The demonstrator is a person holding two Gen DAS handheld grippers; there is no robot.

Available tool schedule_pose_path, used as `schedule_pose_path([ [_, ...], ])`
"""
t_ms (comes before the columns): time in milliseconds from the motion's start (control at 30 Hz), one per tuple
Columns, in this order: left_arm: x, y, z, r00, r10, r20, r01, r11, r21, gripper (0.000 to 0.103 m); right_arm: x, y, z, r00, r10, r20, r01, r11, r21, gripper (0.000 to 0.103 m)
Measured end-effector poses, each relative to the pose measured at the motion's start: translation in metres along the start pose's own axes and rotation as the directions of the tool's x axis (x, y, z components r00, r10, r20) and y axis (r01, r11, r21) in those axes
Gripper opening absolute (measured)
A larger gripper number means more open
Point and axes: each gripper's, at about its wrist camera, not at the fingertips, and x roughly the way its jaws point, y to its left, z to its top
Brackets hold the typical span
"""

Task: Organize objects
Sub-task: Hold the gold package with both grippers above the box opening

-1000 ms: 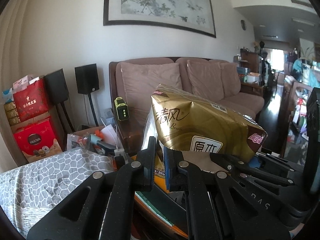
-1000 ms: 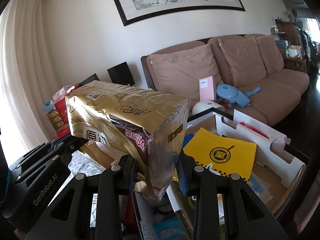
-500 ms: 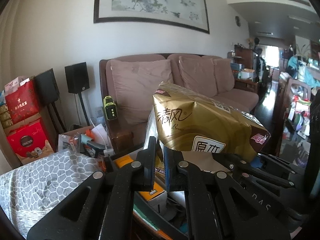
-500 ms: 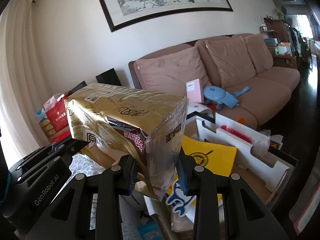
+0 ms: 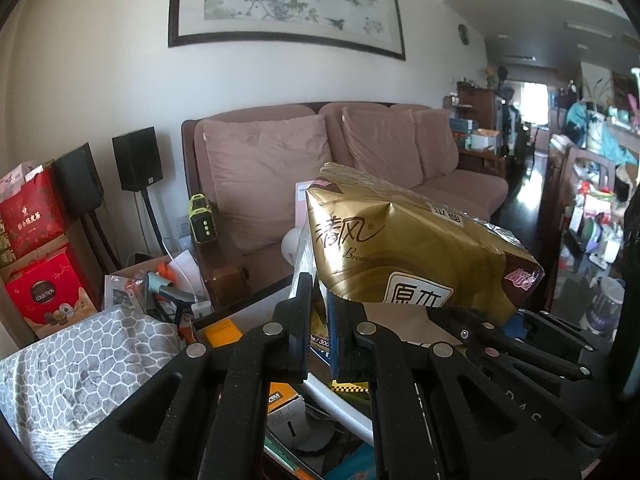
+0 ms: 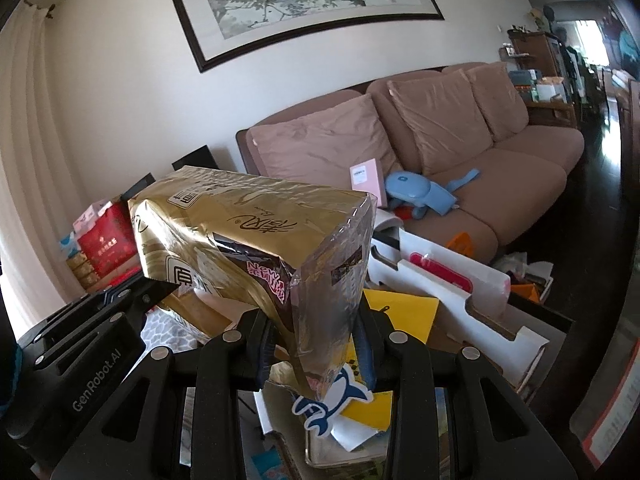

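Gripping a gold tissue pack (image 6: 256, 240) from both ends, the right tool (image 6: 316, 344) clamps its near end while the left tool (image 5: 319, 320), nearly closed, pinches the wrapper's edge at the other end. The pack hangs above a cluttered bench (image 6: 532, 320), the pink sofa (image 6: 500, 168) at two o'clock.

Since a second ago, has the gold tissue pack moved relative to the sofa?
Yes. In the left wrist view the gold tissue pack now overlaps more of the sofa, which has slid right: the pack has been carried leftward.
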Motion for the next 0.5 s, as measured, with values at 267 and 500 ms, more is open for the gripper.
schedule_pose_path([
  [267,0.0073,-0.0041,-0.0011,1.000,-0.006,-0.022,0.006,1.000,0.002,0.006,0.0045,-0.0045,0.0020,1.000,-0.018,-0.019,0.018,1.000,0.013,0.033],
  [500,0.0095,-0.0053,-0.0029,0.999,-0.012,-0.033,0.012,1.000,-0.002,0.006,0.0066,-0.0085,0.0035,0.999,-0.024,-0.029,0.025,0.999,0.022,0.033],
])
